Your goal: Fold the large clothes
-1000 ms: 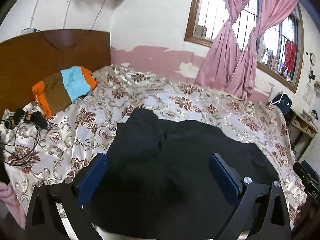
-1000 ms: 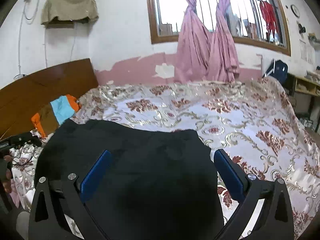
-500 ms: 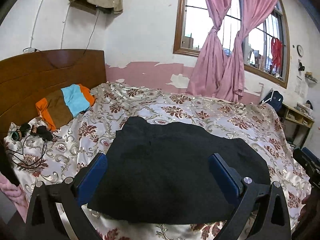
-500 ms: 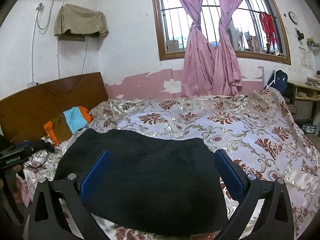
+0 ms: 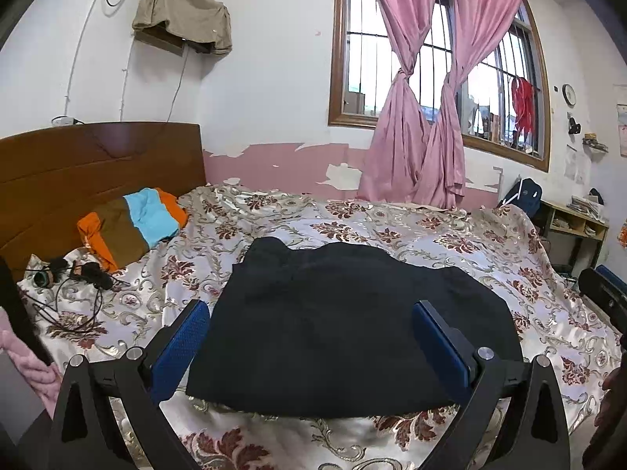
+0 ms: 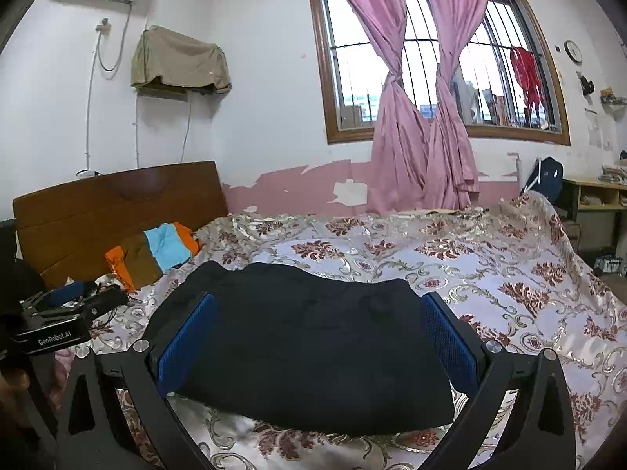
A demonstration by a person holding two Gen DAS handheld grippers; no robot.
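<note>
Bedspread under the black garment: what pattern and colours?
The bedspread is shiny cream satin with dark red floral medallions and gold scrollwork, clearest in the right wrist view.

We saw that our left gripper [image 5: 311, 346] had black triangular frames, blue textured pads [image 5: 181, 344] and round silver screws [image 5: 134, 353] just behind those pads; our right gripper [image 6: 318, 342] matched it, and "GenRobot.AI" stood in white on the left gripper's black body

Bright window [image 5: 395, 66] daylight, fisheye-warped edges
</note>
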